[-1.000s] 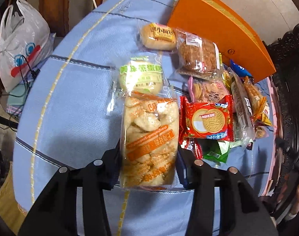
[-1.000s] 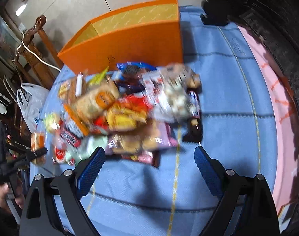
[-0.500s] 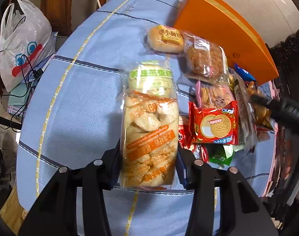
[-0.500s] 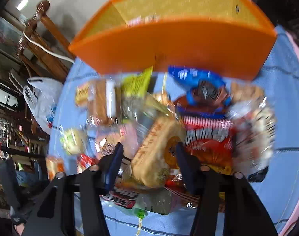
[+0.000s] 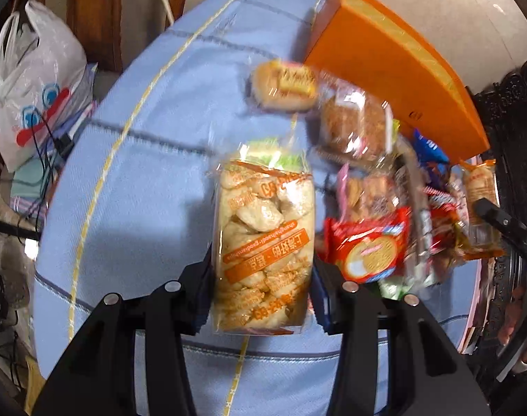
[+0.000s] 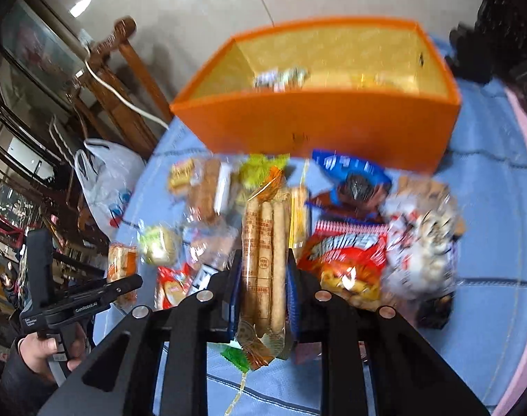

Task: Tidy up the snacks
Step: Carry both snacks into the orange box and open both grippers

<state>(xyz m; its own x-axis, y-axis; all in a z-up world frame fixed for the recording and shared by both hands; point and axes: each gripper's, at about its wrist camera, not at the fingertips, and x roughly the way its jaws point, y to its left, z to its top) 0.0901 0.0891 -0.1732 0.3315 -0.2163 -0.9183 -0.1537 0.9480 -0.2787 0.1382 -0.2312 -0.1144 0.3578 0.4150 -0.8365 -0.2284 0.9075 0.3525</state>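
Since the earlier frame, the right hand-held gripper (image 6: 263,277) has closed from wide open over the pile onto a clear pack of long biscuit sticks (image 6: 265,260), while the left hand-held gripper (image 5: 261,284) has kept its clamp on a bag of puffed rice crackers (image 5: 263,242).

Desk (image 5: 142,173): covered in blue cloth with yellow and dark stripes; it carries everything below.

Orange box (image 6: 315,128): open-topped, at the far edge of the desk, with a few wrapped items already inside. It is judged to be the destination for the snacks.

Snack pile (image 6: 350,253): loose packets lying just in front of the box, overlapping one another.

Held packs: the sticks stand upright between the right jaws, gripped near their lower half, just above the pile; the cracker bag hangs lengthwise between the left jaws, above the bare cloth beside the pile.

Technique: both contents are brittle, so the grip should be no firmer than needed. Carry each pack clear of the near wall of the box before lowering, and release low inside so that neither wrapper catches on the rim.
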